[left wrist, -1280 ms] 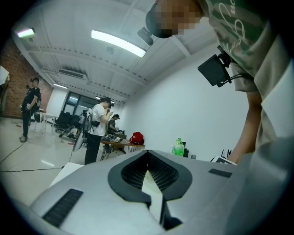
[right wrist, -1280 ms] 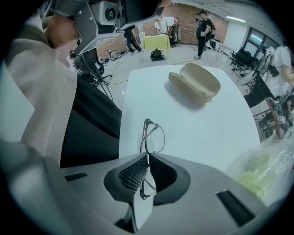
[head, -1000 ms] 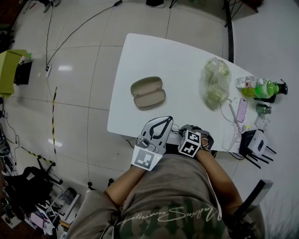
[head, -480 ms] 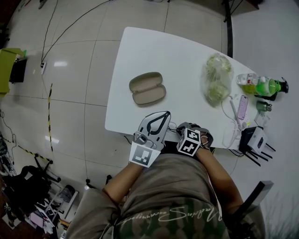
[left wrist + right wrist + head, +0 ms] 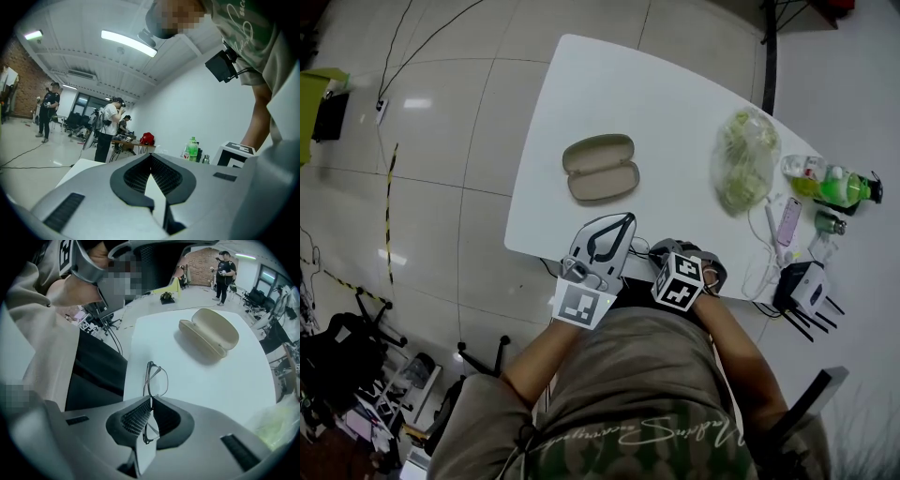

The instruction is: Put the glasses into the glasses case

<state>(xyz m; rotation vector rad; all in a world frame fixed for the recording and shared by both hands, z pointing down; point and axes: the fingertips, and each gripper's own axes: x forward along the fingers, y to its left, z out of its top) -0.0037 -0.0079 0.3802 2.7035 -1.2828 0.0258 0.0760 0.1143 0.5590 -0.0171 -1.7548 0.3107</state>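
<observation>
Glasses (image 5: pixel 157 380) clamped by the frame in right gripper (image 5: pixel 150 399), above the near edge of table (image 5: pixel 197 376). Left gripper (image 5: pixel 151 157) closed, seemingly on nothing. Carrying step now; next, reach forward to open glasses case (image 5: pixel 209 331), well apart, and lower in flat.

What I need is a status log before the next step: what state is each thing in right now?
glasses case: open, empty, lying on the table.
glasses: clamped in the right tool, outside the case.
right tool: shut on the glasses.
left tool: shut, nothing between its jaws.
green bottle: upright, cap on.
</observation>
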